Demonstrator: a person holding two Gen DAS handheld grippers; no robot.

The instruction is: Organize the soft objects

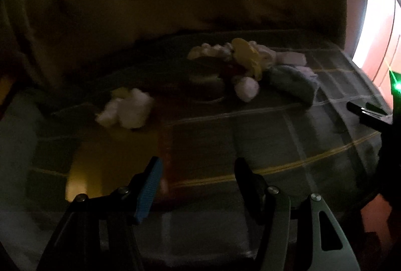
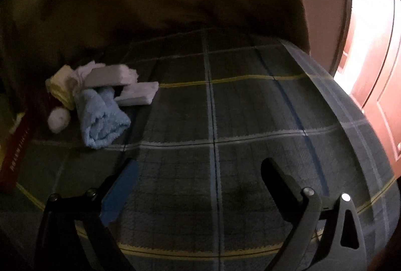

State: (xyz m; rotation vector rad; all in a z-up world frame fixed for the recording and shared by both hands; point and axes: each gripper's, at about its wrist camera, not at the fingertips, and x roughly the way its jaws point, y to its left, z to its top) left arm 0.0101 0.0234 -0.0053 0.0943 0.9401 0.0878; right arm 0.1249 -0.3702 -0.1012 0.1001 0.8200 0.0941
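Blue rolled towel (image 2: 102,118), axis near-left to far-right

On the blanket (image 1: 250,135) a pile of cloths (image 1: 225,52) lies at 12 o'clock, far from the camera of the left wrist. A rolled towel (image 1: 293,85) lies at the pile's 3 o'clock side, touching it. A small ball (image 1: 246,88) lies before the pile, just beside the towel. 1 crumpled cloth (image 1: 127,109) lies apart, at 10 o'clock. Behind the towel lie 2 flat pads (image 2: 137,94).
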